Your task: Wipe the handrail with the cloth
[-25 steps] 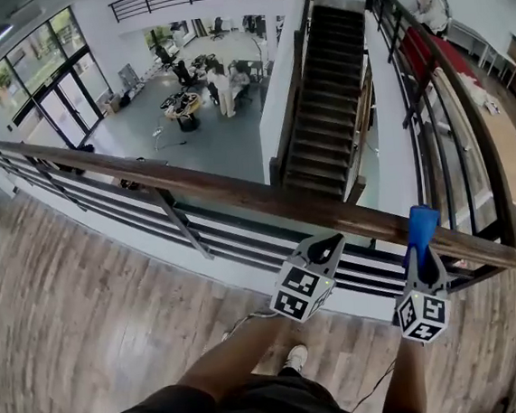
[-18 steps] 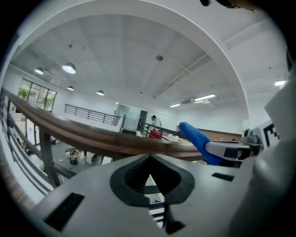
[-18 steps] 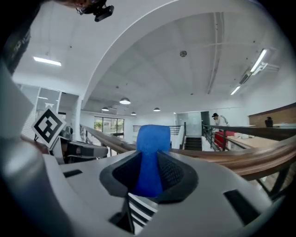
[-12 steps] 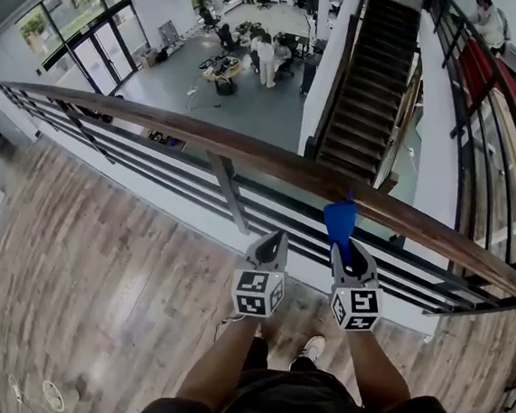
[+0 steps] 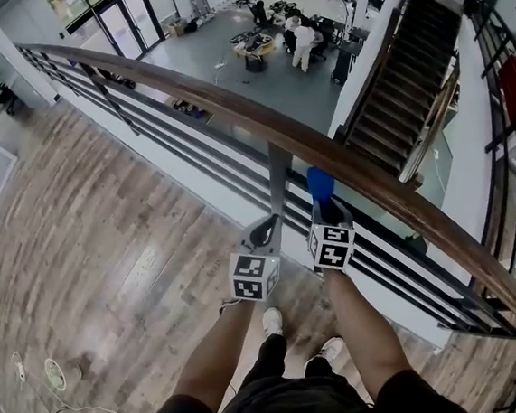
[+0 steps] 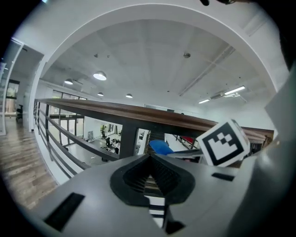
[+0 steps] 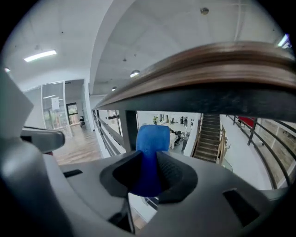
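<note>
Right hand-held gripper (image 5: 324,205) clamps blue cloth (image 5: 320,182), handrail (image 5: 230,102) just above at 12 o'clock, no contact. Left hand-held gripper (image 5: 265,232) closed, empty. Wiping looks mostly undone tbh.

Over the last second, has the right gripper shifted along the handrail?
Yes: the right gripper, holding the cloth, moved left along the handrail toward the post.

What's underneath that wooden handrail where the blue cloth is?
A dark post and horizontal bars stand under the handrail, a lower hall beyond. The cloth's lower end is hidden between the fingers of the right gripper.
</note>
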Demonstrator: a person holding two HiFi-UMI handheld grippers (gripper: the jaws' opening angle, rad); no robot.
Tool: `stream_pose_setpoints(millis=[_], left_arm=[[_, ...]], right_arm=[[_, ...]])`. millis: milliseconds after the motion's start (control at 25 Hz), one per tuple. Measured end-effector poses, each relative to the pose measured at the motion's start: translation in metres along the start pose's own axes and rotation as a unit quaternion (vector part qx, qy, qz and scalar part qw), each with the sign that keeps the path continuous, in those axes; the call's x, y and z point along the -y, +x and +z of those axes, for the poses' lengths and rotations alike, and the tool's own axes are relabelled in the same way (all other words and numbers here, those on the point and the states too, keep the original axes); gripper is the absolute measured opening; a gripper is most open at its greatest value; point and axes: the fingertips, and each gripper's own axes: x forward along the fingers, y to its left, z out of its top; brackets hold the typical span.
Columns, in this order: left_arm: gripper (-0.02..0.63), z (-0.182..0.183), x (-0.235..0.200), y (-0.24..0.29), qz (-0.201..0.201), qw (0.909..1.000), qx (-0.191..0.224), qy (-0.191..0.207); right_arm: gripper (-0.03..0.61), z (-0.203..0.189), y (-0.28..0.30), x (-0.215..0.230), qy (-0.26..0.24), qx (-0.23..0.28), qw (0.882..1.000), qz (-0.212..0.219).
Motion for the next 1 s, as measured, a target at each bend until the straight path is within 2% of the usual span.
stream_pose_setpoints(millis=[280, 560, 720, 1000], left_arm=[[0.003, -0.022, -0.067, 0.009, 0.009, 0.9994, -0.035, -0.001], [0.003, -0.033, -0.1, 0.003, 0.024, 0.9988, -0.043, -0.008], [0.003, -0.039, -0.099, 0.007, 0.025, 0.9984, -0.05, -0.012], [0.003, -0.042, -0.066, 0.009, 0.009, 0.9985, -0.054, -0.002]], right_arm=[[0.107, -0.004, 0.106, -0.033, 0.023, -0.05, 0.998, -0.042], [0.106, -0.006, 0.137, -0.036, 0.02, -0.07, 0.995, -0.071], [0.106, -0.008, 0.136, -0.036, 0.013, -0.068, 0.995, -0.07], [0.106, -0.016, 0.113, -0.013, 0.016, -0.064, 0.994, -0.083]])
